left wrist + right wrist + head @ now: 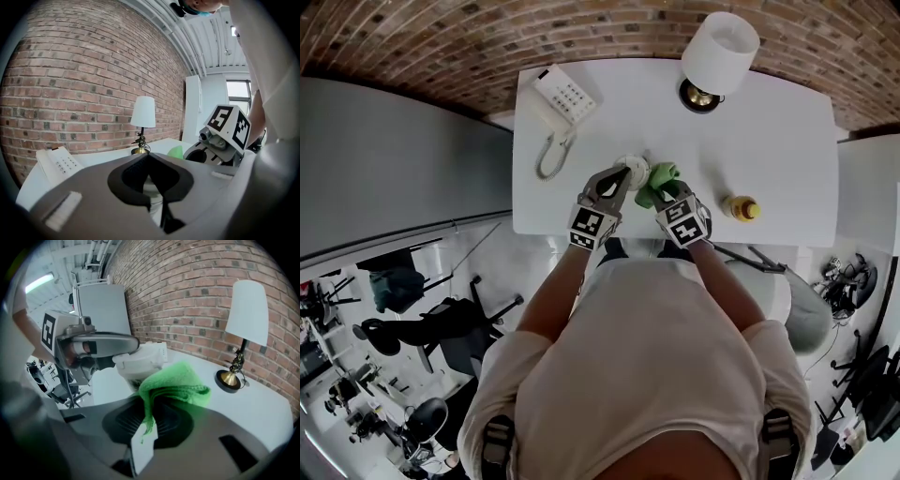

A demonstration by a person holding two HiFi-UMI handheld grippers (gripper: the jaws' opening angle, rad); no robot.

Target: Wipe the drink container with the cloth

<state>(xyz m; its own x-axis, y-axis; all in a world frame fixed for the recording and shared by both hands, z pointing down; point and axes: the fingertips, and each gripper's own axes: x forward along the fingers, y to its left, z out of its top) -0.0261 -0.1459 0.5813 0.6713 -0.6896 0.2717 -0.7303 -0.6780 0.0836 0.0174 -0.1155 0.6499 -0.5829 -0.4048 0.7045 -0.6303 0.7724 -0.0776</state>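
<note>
My left tongs [622,180] clamped the container [636,169] to steady it; right tongs [664,194] pinched the cloth [661,176] against its side.

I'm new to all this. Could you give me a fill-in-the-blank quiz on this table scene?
1. The right gripper holds a ____ cloth.
2. The left gripper holds a ____ drink container.
3. The lamp stands before a ____ wall.
Missing words: green; white; brick.

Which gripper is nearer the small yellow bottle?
Right. The right gripper is just left of the small yellow bottle; the left gripper is farther left, on the white drink container.
</note>
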